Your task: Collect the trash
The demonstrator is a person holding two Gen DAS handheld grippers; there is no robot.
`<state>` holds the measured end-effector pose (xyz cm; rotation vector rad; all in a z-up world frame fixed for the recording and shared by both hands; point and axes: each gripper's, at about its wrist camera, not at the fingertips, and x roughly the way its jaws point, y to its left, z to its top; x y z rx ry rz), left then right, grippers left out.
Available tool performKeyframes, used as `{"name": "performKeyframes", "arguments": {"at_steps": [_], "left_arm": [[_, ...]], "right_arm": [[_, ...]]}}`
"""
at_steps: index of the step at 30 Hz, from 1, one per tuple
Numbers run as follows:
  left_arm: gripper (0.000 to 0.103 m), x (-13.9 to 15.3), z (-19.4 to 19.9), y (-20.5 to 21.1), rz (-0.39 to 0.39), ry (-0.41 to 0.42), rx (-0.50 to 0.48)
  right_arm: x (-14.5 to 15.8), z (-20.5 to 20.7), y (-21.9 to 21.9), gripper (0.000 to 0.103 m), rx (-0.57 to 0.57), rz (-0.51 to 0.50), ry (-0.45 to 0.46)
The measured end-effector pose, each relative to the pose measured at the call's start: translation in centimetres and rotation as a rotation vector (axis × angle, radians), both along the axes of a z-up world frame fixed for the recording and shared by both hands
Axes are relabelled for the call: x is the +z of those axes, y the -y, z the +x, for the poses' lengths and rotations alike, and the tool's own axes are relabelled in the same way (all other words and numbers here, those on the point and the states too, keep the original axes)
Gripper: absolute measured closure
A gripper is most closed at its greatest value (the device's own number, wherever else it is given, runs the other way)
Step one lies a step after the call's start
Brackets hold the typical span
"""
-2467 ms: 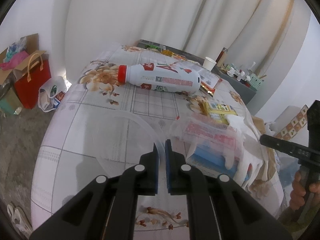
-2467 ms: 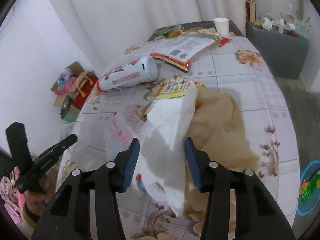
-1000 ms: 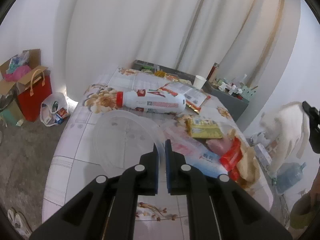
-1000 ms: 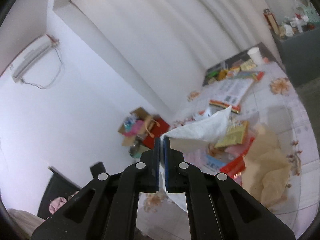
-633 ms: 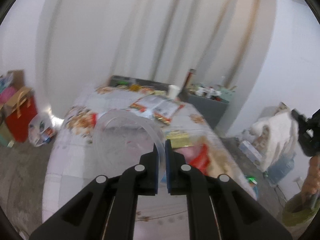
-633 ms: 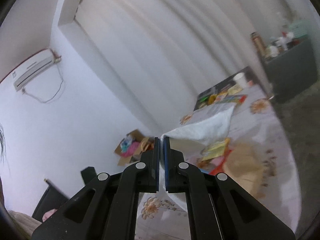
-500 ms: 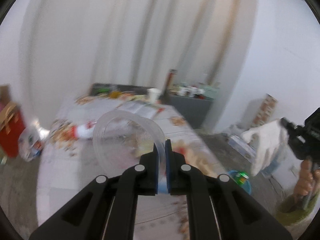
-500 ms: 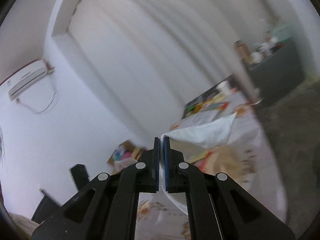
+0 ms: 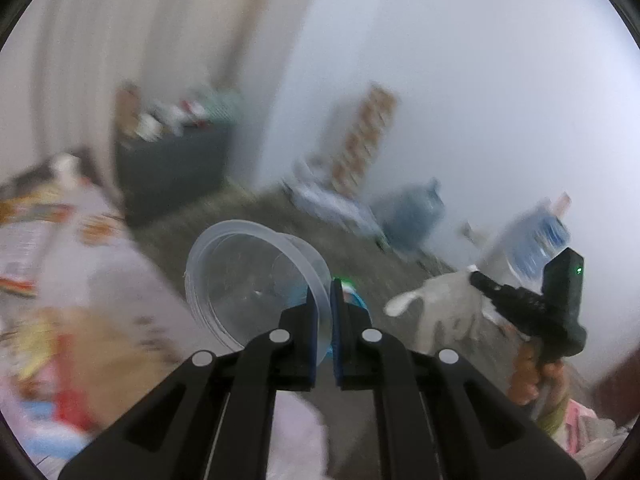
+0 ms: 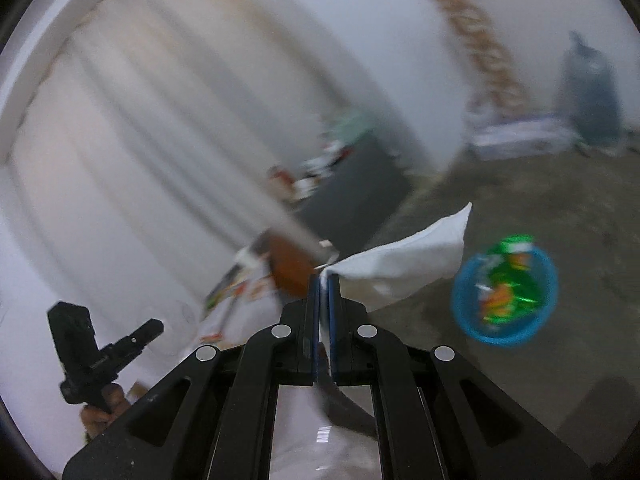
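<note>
Both loads (image 9: 256, 276) (image 10: 404, 264) off table, near blue basin (image 10: 505, 295).

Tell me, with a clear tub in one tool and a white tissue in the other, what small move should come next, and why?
Probably carry the right tool on until the white tissue hangs over the blue basin on the floor, then let go. The basin already holds a green wrapper, so it looks like the trash spot, and the tissue is beside it, not above. The left tool pinches the clear tub for its turn.

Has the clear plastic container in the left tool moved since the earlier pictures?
Yes. The clear container, gripped by the left tool, has swung right, off the table and out over the floor.
</note>
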<state>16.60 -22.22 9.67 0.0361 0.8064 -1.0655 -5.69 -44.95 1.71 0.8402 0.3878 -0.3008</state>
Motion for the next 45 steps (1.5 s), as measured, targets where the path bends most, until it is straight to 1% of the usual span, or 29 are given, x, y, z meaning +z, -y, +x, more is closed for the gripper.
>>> {"name": "performKeyframes", "arguments": {"at_steps": [2, 3, 4, 5, 7, 8, 11, 15, 17, 18, 19, 21, 22, 23, 24, 25, 26, 27, 29, 30, 35, 38, 40, 41, 43, 44, 45], "left_arm": [[0.098, -1.6, 0.2, 4.7, 0.046, -0.054, -0.068], [0.098, -3.0, 0.6, 8.2, 0.095, -0.086, -0.106], [0.098, -3.9, 0.6, 10.3, 0.123, -0.101, -0.124], [0.098, -5.4, 0.9, 13.2, 0.165, -0.127, -0.154], [0.098, -7.8, 1.6, 17.2, 0.223, -0.17, -0.181], [0.098, -9.2, 2.0, 19.1, 0.252, -0.195, -0.195], [0.098, -14.0, 3.4, 25.1, 0.339, -0.271, -0.207], [0.098, -18.8, 4.6, 30.4, 0.41, -0.286, -0.222], [0.098, -20.8, 5.3, 32.2, 0.437, -0.296, -0.218], [0.098, -21.9, 5.7, 33.2, 0.451, -0.3, -0.213], [0.098, -22.7, 6.1, 34.1, 0.46, -0.31, -0.215], [0.098, -24.7, 7.1, 35.8, 0.474, -0.331, -0.2], [0.097, -25.3, 7.1, 36.2, 0.477, -0.335, -0.197], [0.097, -26.0, 7.1, 36.9, 0.479, -0.34, -0.198], [0.09, -27.0, 7.4, 37.6, 0.485, -0.35, -0.192], [0.072, -27.3, 7.5, 37.8, 0.49, -0.36, -0.188], [0.063, -28.0, 7.7, 38.1, 0.491, -0.381, -0.185], [0.056, -28.5, 7.9, 38.2, 0.474, -0.406, -0.181], [0.055, -28.9, 8.2, 38.3, 0.454, -0.415, -0.175], [0.053, -29.0, 8.3, 38.3, 0.443, -0.418, -0.182], [0.052, -27.8, 8.6, 37.7, 0.43, -0.413, -0.197], [0.051, -25.2, 8.9, 36.7, 0.404, -0.378, -0.228], [0.047, -22.7, 9.2, 35.2, 0.388, -0.335, -0.245], [0.046, -21.1, 9.4, 34.2, 0.374, -0.311, -0.247], [0.042, -19.0, 9.9, 32.4, 0.369, -0.276, -0.237], [0.041, -17.5, 10.3, 30.9, 0.359, -0.263, -0.227], [0.039, -16.5, 10.5, 29.8, 0.35, -0.259, -0.223]], "right_arm": [[-2.2, -0.3, 1.6, 0.1, -0.045, 0.036, -0.024], [-3.9, -0.6, 2.8, 0.1, -0.072, 0.074, -0.042], [-5.1, -0.5, 3.6, 0.1, -0.088, 0.1, -0.057], [-6.8, -0.3, 4.8, 0.1, -0.11, 0.13, -0.078], [-9.2, 0.1, 6.4, 0.1, -0.13, 0.169, -0.117], [-9.9, 0.1, 7.1, 0.1, -0.135, 0.181, -0.129], [-12.9, 1.8, 9.5, 0.1, -0.145, 0.219, -0.18], [-15.9, 4.2, 12.3, 0.1, -0.143, 0.248, -0.235], [-17.7, 6.2, 13.7, 0.1, -0.137, 0.261, -0.255], [-18.0, 6.3, 14.0, 0.1, -0.141, 0.259, -0.267], [-18.6, 7.2, 14.5, 0.097, -0.146, 0.26, -0.285], [-20.6, 8.8, 15.7, 0.094, -0.15, 0.278, -0.313], [-21.3, 9.1, 16.2, 0.085, -0.152, 0.286, -0.321], [-22.4, 9.8, 16.8, 0.065, -0.168, 0.296, -0.343], [-22.7, 9.7, 16.9, 0.055, -0.179, 0.293, -0.362], [-23.2, 9.9, 17.0, 0.049, -0.182, 0.284, -0.388], [-23.7, 10.1, 17.1, 0.049, -0.181, 0.281, -0.413], [-24.3, 10.2, 17.2, 0.049, -0.174, 0.283, -0.435], [-25.0, 9.8, 17.2, 0.049, -0.176, 0.279, -0.469], [-25.1, 9.6, 17.1, 0.049, -0.173, 0.271, -0.475], [-25.1, 8.5, 17.2, 0.049, -0.181, 0.223, -0.496], [-25.0, 8.2, 16.9, 0.052, -0.184, 0.22, -0.496], [-25.4, 8.6, 16.9, 0.054, -0.181, 0.218, -0.491], [-25.2, 8.6, 16.6, 0.055, -0.175, 0.215, -0.486], [-25.1, 8.6, 16.3, 0.057, -0.168, 0.207, -0.483], [-24.9, 8.6, 16.0, 0.059, -0.162, 0.202, -0.48], [-25.0, 8.7, 16.0, 0.06, -0.158, 0.199, -0.48]]}}
